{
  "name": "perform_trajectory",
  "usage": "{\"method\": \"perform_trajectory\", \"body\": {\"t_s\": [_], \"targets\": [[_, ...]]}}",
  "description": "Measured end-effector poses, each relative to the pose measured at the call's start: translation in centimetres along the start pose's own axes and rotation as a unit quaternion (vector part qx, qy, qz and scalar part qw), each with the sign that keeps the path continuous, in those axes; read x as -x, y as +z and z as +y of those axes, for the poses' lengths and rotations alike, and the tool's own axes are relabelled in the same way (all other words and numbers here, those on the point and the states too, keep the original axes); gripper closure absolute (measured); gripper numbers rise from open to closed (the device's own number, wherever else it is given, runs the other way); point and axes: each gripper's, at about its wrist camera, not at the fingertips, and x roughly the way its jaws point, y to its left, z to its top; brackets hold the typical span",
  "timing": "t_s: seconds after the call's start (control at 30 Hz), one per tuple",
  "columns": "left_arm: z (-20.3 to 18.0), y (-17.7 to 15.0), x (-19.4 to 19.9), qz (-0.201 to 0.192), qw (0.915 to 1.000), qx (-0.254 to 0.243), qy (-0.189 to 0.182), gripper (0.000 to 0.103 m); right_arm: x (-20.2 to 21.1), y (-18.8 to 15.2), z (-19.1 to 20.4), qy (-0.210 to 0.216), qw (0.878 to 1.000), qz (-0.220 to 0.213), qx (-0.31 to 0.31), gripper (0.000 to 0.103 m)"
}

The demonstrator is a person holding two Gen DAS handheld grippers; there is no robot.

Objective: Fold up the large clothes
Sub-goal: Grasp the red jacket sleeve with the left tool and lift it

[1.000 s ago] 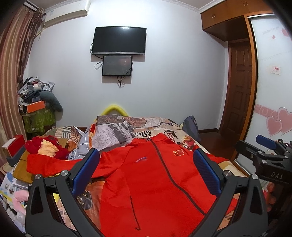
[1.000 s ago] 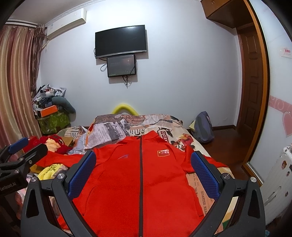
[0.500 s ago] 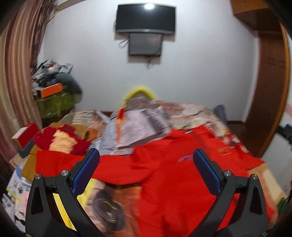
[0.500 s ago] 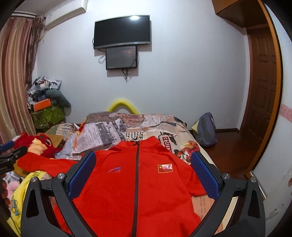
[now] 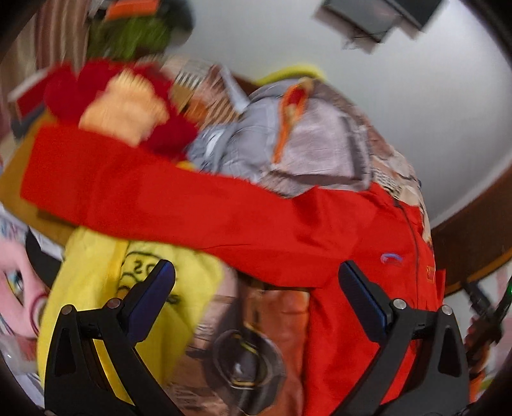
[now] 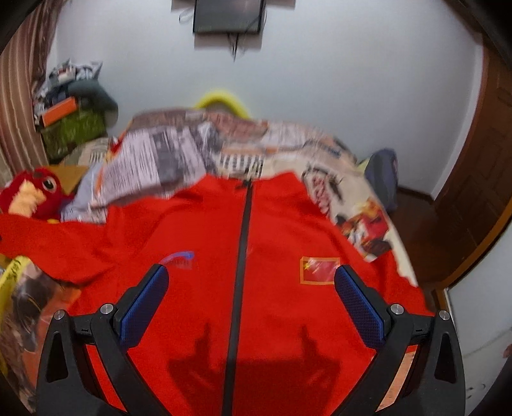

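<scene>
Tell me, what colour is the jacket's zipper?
Dark, nearly black, against the red jacket; its zipper shows best from the right wrist.

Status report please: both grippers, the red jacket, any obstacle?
Left gripper open, right gripper open. Red jacket flat, unfolded. Plush toy beside sleeve.

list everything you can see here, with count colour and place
jacket: 1, red, spread flat on bed, zipped
bedding: 1, newspaper print, bunched behind jacket
plush toy: 1, red and tan, by the outstretched sleeve
yellow cloth: 1, under that sleeve
screen: 1, black, on wall
bag: 1, grey-blue, on floor beside bed
door: 1, brown, right
left gripper: blue pads, open, above sleeve
right gripper: blue pads, open, above jacket chest
</scene>
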Motion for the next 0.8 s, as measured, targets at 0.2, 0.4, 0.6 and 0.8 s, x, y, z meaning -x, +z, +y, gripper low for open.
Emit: {"method": "perform_trajectory", "body": {"t_s": [0.2,0.4,0.6,0.8], "targets": [[5.2,1.3,-3.5,0.041,0.9936,0.097,-0.041,0.005,-4.2,-0.8,-0.5,0.021,0.998,0.055,-0.014,0.0],[8.0,2.4,-6.4,0.051,0.9853,0.156,-0.048,0.007,-6.3,-0.6,-0.7,0.024,0.997,0.072,-0.019,0.0],[10.6,4.1,-8.4,0.017,0.9794,0.201,0.002,0.025,-6.9,-0.5,-1.2,0.023,0.997,0.076,-0.025,0.0],[9.4,5.6,-8.6,0.001,0.9825,0.145,0.117,0.071,-6.2,-0.7,-1.7,0.012,0.997,0.075,-0.024,0.0]]}}
